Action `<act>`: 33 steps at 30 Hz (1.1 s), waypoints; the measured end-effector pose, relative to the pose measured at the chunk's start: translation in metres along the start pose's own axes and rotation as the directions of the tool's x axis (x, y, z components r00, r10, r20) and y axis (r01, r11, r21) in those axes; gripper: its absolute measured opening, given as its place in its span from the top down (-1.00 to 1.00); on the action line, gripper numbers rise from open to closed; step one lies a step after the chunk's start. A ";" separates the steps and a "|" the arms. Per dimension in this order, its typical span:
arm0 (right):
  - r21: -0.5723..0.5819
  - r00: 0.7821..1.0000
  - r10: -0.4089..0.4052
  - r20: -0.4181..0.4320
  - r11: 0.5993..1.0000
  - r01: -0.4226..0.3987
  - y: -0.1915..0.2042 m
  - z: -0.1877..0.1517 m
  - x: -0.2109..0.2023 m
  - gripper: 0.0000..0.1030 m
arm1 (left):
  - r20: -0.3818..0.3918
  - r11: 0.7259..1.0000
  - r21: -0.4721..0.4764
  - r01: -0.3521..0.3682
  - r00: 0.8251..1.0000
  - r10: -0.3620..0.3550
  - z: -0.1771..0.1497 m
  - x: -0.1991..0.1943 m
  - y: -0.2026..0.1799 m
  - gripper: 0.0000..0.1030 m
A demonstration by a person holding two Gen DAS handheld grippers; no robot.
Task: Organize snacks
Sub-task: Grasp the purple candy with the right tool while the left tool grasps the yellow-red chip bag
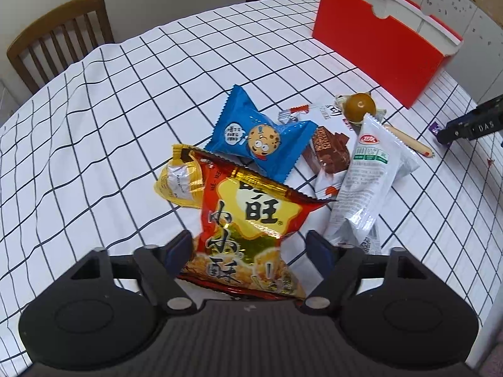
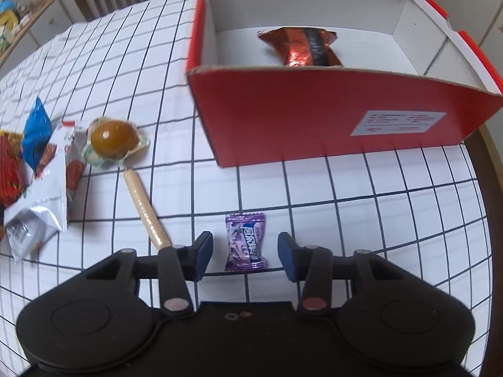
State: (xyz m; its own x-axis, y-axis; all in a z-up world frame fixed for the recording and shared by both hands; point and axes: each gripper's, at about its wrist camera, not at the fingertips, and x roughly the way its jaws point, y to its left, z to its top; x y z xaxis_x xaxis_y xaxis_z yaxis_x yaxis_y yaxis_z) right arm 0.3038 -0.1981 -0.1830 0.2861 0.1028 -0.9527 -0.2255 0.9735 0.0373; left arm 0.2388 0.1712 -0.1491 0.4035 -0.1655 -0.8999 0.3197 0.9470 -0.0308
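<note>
A red and gold snack bag [image 1: 251, 220] lies at the near end of a snack pile, and my left gripper [image 1: 248, 248] stands open with one finger on each side of it. Behind it are a blue cookie packet [image 1: 261, 135], a yellow packet [image 1: 179, 182], a chocolate wafer pack [image 1: 330, 150] and a white pouch [image 1: 367, 179]. My right gripper [image 2: 245, 255] is open just above the tablecloth, with a small purple candy [image 2: 245, 242] lying between its fingers, untouched. The red box [image 2: 330, 110] stands open beyond it, with a copper foil packet [image 2: 298, 47] inside.
A brown round snack in clear wrap [image 2: 113, 139] and a tan sausage stick [image 2: 144, 207] lie left of the right gripper. A wooden chair [image 1: 59, 37] stands at the far side. The table's edge [image 2: 484, 163] curves close on the right, past the box.
</note>
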 end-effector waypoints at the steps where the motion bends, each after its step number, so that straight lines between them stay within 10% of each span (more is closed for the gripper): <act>1: -0.009 1.000 -0.006 0.001 1.000 0.006 0.002 -0.001 0.001 0.18 | -0.001 1.000 -0.007 -0.004 1.000 0.004 0.000 0.000 0.001 -0.36; 10: -0.047 0.999 -0.033 0.023 0.998 0.034 0.009 -0.003 0.001 0.59 | 0.016 0.997 -0.077 -0.018 1.000 0.020 -0.004 -0.006 0.004 -0.03; 33: -0.038 0.994 -0.006 0.109 0.999 0.011 0.003 -0.038 -0.047 0.68 | 0.050 0.950 -0.305 -0.071 0.995 0.091 -0.036 -0.051 -0.016 0.07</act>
State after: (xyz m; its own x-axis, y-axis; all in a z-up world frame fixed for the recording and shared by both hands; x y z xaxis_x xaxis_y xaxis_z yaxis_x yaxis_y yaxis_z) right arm 0.2541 -0.2082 -0.1496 0.3874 0.1182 -0.9143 -0.2577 0.9661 0.0157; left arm 0.1824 0.1748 -0.1180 0.4733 -0.0926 -0.8760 0.0137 0.9951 -0.0978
